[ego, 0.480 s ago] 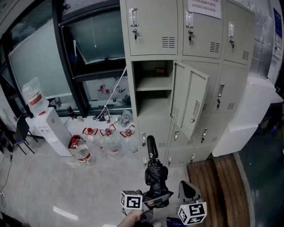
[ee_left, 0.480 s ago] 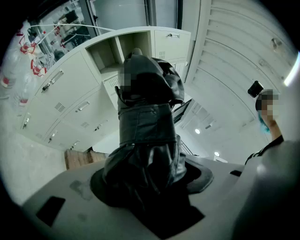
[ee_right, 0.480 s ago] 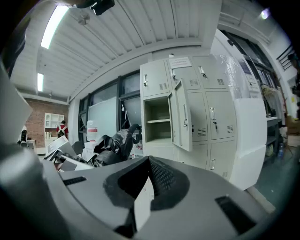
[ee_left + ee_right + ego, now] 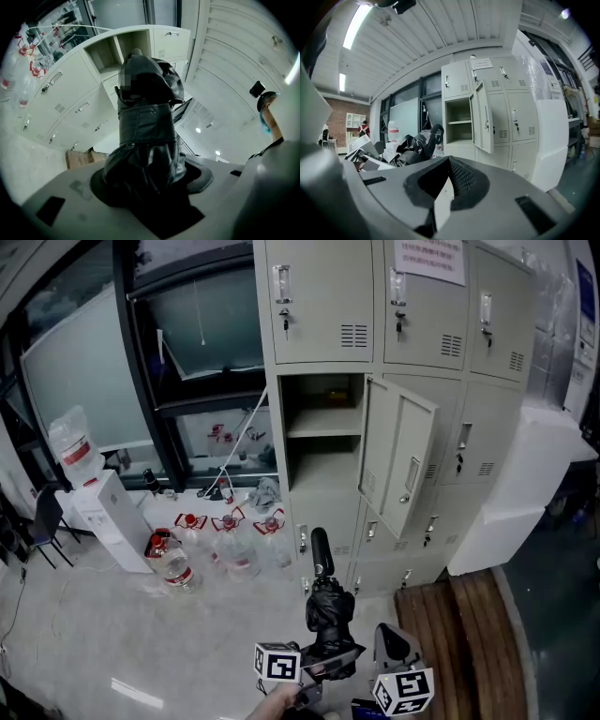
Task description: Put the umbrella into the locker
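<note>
A folded black umbrella (image 4: 328, 601) in its sleeve stands up from my left gripper (image 4: 325, 665), which is shut on its lower end; the handle tip points toward the lockers. In the left gripper view the umbrella (image 4: 145, 122) fills the middle, rising out of the left gripper (image 4: 150, 187). The grey locker's open compartment (image 4: 323, 442) has one shelf, and its door (image 4: 401, 465) is swung out to the right. My right gripper (image 4: 394, 651) hangs just right of the umbrella, shut with nothing in it. From the right gripper (image 4: 445, 183) I see the umbrella (image 4: 419, 143) at left and the open locker (image 4: 459, 122) ahead.
Several water bottles (image 4: 230, 545) with red caps lie on the floor left of the lockers, beside a white water dispenser (image 4: 98, 512). A wooden platform (image 4: 459, 615) and a white block (image 4: 525, 484) sit to the right. A person (image 4: 363, 127) stands far off.
</note>
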A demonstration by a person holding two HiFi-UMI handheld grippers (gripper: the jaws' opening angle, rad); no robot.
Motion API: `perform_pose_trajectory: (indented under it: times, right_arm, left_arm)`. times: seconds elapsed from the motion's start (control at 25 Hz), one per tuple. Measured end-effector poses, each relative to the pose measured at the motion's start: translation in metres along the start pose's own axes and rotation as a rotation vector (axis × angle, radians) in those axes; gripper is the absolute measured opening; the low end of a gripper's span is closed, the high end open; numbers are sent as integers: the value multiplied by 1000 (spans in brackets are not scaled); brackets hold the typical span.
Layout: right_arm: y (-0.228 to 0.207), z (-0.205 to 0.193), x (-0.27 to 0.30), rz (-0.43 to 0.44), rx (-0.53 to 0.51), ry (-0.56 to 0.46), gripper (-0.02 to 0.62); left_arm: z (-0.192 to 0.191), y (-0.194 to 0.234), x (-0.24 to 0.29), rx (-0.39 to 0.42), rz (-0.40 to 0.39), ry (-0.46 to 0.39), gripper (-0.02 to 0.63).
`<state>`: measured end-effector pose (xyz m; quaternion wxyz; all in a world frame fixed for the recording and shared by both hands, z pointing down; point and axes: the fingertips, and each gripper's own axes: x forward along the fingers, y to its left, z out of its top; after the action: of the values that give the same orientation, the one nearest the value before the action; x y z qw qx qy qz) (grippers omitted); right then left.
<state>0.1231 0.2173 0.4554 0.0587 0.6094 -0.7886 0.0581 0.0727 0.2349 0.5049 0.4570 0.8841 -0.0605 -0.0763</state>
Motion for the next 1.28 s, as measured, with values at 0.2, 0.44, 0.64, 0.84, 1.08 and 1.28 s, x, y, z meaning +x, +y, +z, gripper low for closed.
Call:
perform_pose_trajectory:
  times: [0.2,0.44,0.64,0.84,1.08,1.28]
  right_arm:
    - [-8,2,7,-12,24,-14,1]
    - [-14,1,36,-1,18,1,0]
    - [-26,3,77,13,14,0,1]
    - [-46,14,140,11,8,10,2]
    - [-71,45,230,-9,8,15,1]
    - [-87,58,298,-32,11,21,2]
  left_arm:
    - [2,3,5,-12,-4,11,273]
    - [17,23,11,-10,24,24,273]
    - [46,51,24,-15,22,31,273]
    - [92,88,48,-45,-14,48,273]
    - [171,139,72,-78,-24,85,273]
    - [230,176,86,-91,-41,109,273]
